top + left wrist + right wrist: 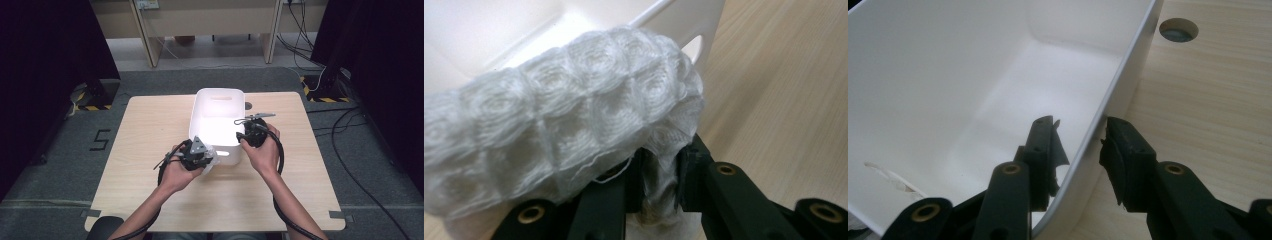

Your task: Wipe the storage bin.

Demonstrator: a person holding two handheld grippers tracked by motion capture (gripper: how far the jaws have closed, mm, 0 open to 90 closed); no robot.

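Note:
A white plastic bin (220,92) stands in the middle of the wooden table (150,130). My left gripper (661,165) is shut on a bunched white waffle-weave cloth (549,125), held at the bin's near left corner (684,20). In the high view the left gripper (207,159) and the cloth (216,161) sit against the bin's front wall. My right gripper (1079,135) straddles the bin's right wall (1128,65), one jaw inside and one outside, both pads against it. From above, the right gripper (241,138) is at the bin's near right corner.
A round hole (1178,29) lies in the table just beyond the bin's right side. A wisp of cloth (890,177) shows at the bin's near rim. Bare table spreads left, right and in front. Cables (350,150) run over the floor at right.

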